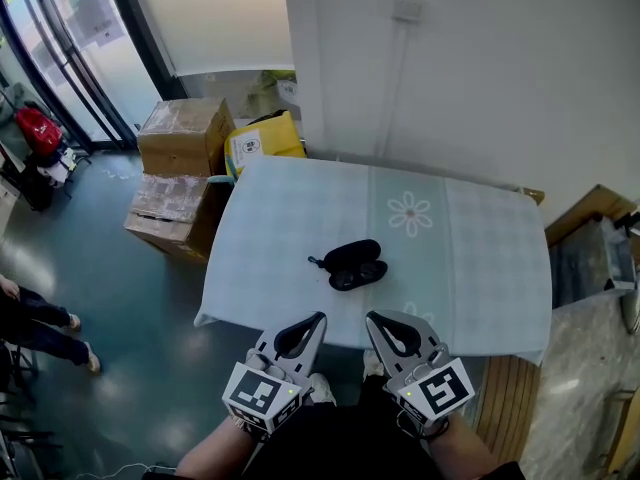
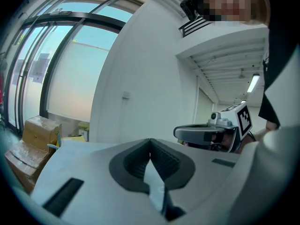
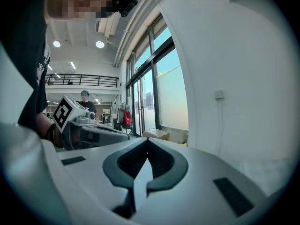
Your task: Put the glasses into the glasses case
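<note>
A black glasses case [image 1: 352,265] lies on the pale checked tablecloth [image 1: 470,258], near the middle of the table. It looks open, with two dark lobes side by side; I cannot make out the glasses apart from it. My left gripper [image 1: 318,318] and right gripper [image 1: 372,318] hang side by side just short of the table's near edge, below the case and apart from it. Both are shut with nothing between the jaws. In the left gripper view the jaws [image 2: 150,140] meet at the tip. The right gripper [image 3: 147,140] shows the same.
Cardboard boxes [image 1: 180,133] and a yellow box [image 1: 265,138] stand on the floor at the table's far left. A white wall runs behind the table. A wooden crate [image 1: 590,253] sits to the right. A person's legs [image 1: 40,328] show at the left edge.
</note>
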Action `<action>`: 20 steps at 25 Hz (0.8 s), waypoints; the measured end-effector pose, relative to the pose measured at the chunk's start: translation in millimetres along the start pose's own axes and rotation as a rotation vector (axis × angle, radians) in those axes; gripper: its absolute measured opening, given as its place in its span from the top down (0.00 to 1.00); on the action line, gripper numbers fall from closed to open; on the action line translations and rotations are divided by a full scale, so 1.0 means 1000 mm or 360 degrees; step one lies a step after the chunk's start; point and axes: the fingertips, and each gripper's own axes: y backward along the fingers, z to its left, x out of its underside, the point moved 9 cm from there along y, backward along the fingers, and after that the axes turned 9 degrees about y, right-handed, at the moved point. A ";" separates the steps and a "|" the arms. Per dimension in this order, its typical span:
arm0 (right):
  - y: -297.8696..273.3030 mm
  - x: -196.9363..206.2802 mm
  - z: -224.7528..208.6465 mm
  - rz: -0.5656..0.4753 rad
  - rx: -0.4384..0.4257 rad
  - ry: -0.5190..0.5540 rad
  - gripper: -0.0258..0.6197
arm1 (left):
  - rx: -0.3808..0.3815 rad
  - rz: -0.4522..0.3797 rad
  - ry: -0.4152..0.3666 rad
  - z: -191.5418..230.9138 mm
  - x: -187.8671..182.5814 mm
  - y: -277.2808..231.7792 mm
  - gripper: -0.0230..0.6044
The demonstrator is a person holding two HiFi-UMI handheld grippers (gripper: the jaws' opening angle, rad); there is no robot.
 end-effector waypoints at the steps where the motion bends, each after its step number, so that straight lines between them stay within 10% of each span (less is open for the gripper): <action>1: 0.001 -0.001 0.003 -0.0002 0.0006 0.0002 0.93 | 0.0007 -0.0003 0.0000 0.000 0.000 0.002 0.92; 20: 0.002 -0.003 0.034 -0.0004 0.0066 0.0006 0.93 | 0.0097 0.0005 -0.0025 0.003 0.004 0.020 0.92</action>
